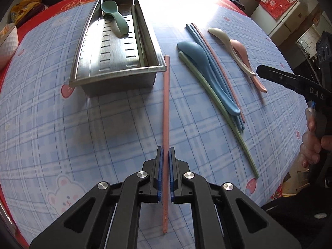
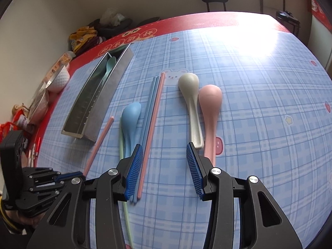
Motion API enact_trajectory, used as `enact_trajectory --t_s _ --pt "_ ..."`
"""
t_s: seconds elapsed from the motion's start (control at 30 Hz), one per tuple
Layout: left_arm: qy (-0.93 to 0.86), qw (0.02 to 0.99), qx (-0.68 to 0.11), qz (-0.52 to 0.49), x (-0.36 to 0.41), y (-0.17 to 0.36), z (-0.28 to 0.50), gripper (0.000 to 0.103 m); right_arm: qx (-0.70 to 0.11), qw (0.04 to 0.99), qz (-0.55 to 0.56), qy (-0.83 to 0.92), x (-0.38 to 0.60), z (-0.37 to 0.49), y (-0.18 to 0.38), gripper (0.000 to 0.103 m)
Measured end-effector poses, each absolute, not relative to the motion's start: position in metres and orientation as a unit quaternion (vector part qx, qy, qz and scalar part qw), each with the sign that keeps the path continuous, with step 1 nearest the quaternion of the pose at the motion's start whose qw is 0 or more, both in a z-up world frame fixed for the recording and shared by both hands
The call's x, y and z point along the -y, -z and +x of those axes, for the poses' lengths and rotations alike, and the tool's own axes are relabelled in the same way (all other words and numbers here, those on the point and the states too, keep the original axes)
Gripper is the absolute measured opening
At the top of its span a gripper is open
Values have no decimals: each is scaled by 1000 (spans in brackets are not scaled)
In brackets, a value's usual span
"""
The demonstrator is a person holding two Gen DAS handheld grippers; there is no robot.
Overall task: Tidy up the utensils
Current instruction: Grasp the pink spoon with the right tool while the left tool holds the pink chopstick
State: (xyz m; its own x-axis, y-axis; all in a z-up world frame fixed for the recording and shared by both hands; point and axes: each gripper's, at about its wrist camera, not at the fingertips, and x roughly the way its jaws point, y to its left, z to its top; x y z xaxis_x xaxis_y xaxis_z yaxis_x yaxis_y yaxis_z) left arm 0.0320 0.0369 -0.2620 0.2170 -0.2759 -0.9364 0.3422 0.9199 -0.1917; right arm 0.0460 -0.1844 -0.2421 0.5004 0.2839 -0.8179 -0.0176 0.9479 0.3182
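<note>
Between left tongs point(image 1: 165, 155): pink chopstick point(image 1: 166, 103), clamped.

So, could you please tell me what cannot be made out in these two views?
- Left wrist view: the right claw is cut off by the picture's edge; only one finger shows, so its opening is unreadable here.
- Right wrist view: the green chopstick lies mostly under the blue spoon and the right claw.
- Right wrist view: the steel tray is seen edge-on, its floor mostly hidden by its wall.
- Both views: the red border's printed characters are too small.
</note>
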Motion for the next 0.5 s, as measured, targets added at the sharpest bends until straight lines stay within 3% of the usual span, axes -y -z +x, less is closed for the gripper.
enact_trajectory --t_s 0.1,0.5 --pt "184 786 -590 20 -43 261 32 12 -494 853 145 -83 188 47 245 43" --pt "172 807 -563 49 -23 261 54 12 -501 849 148 -80 189 47 252 42"
